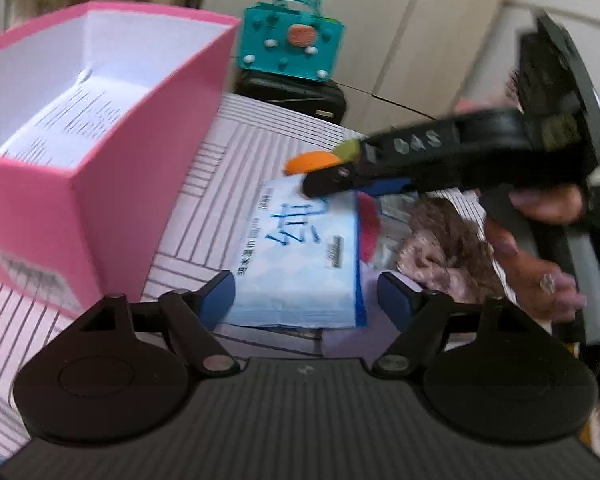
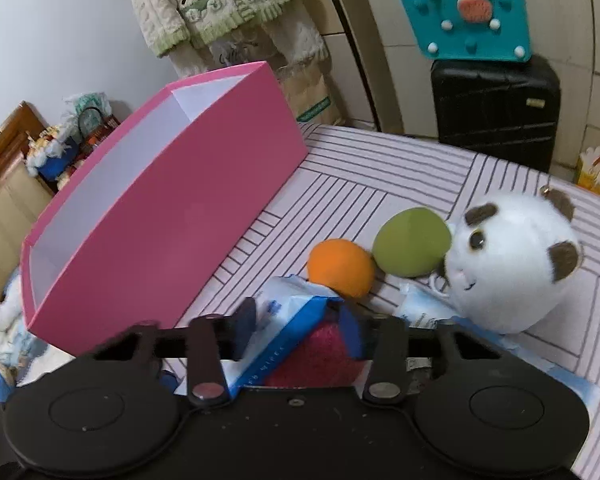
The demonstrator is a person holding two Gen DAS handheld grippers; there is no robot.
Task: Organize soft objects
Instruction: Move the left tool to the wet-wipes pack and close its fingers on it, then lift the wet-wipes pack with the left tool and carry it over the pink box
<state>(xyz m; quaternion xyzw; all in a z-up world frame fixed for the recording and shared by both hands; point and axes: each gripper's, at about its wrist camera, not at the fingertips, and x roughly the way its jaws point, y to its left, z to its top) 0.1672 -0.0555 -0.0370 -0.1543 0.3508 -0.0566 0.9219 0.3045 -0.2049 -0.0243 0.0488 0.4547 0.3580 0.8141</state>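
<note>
The left tongs (image 1: pixel 306 296) straddle the glossy blue wipes pack (image 1: pixel 300 264) without clearly pressing it. The right tongs (image 2: pixel 298 330) stand partly closed around that pack's crinkled edge and a fuzzy red ball (image 2: pixel 320 356); whether they grip is unclear. Beyond the pack lie smooth orange (image 2: pixel 340 266) and green (image 2: pixel 412 240) balls and a fluffy white plush (image 2: pixel 512 264); left of it stands a pink cardboard box (image 2: pixel 204 216).

A striped bedsheet (image 2: pixel 400 168) carries an open pink box (image 2: pixel 188 216), a wipes pack (image 1: pixel 300 264), orange (image 2: pixel 340 266) and green (image 2: pixel 412 242) balls, and a white plush toy (image 2: pixel 512 264).
</note>
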